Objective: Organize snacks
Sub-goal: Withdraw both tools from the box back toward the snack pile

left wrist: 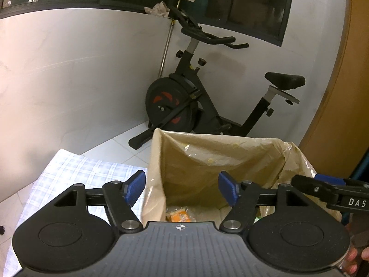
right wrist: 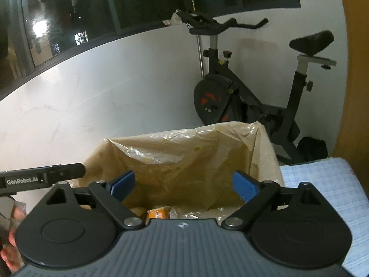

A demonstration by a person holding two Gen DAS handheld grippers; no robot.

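In the left wrist view, the pale blue-and-white checked cloth surface [left wrist: 76,175] is cut off at the left edge and partly hidden behind the left gripper [left wrist: 182,190], a black linkage tool with ribbed blue pads. Its jaws stand released, nothing between them. Beyond them opens the tall rectangular bin lined with a crinkled, translucent tan plastic bag [left wrist: 230,159]. At its bottom, mostly hidden by the gripper's ridged grey body, lies an orange snack packet [left wrist: 178,217]; its print is too blurred to read. Behind stands a black exercise bike with a red-marked flywheel [left wrist: 175,106] against a smooth white wall. At the right edge, the other gripper's arm and a few fingertips [left wrist: 350,263] are cropped.

In the right wrist view, a hand [right wrist: 11,242] is cut off at the lower left. The right gripper [right wrist: 184,185] hangs over the same lined bin [right wrist: 184,159], jaws released and empty. The orange packet [right wrist: 158,213] and some clear wrappers beside it are half covered by the gripper body. The checked cloth [right wrist: 322,184] runs off to the right.
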